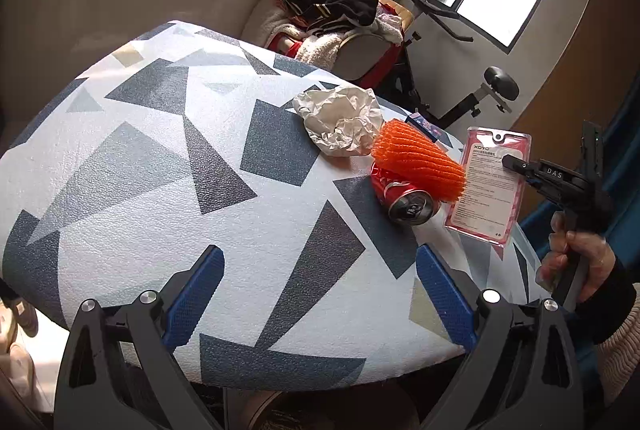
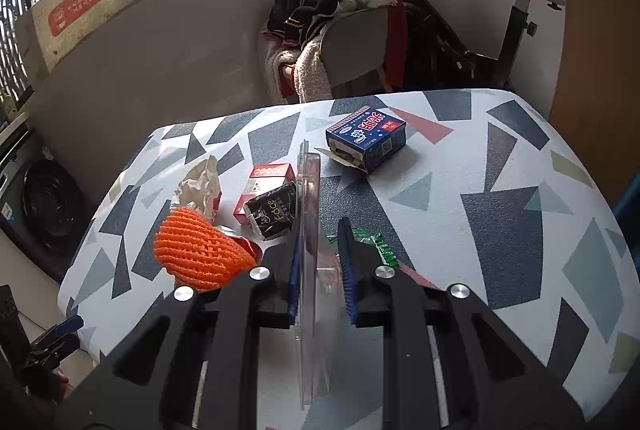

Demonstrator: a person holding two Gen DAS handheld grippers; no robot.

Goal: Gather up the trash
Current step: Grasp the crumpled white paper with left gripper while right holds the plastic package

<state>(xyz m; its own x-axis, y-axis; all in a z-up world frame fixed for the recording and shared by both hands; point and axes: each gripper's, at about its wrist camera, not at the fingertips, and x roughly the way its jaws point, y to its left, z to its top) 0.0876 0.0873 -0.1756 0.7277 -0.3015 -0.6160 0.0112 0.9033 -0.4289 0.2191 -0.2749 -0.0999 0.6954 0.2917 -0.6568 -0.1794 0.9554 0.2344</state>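
My right gripper (image 2: 320, 262) is shut on a clear plastic blister pack (image 2: 310, 230) with a pink card, held upright above the table; the pack also shows in the left wrist view (image 1: 490, 185). My left gripper (image 1: 320, 294) is open and empty over the near table edge. On the table lie an orange foam net (image 1: 418, 159), a crushed red can (image 1: 404, 199), crumpled white paper (image 1: 340, 121), a blue box (image 2: 366, 139), a red-white packet (image 2: 264, 185), a black wrapper (image 2: 274, 211) and a green wrapper (image 2: 380, 246).
The table has a geometric patterned cloth (image 1: 200, 169). A chair piled with clothes (image 1: 336, 17) and an exercise bike (image 1: 472, 89) stand behind it. A washing machine (image 2: 44, 205) is at the left wall.
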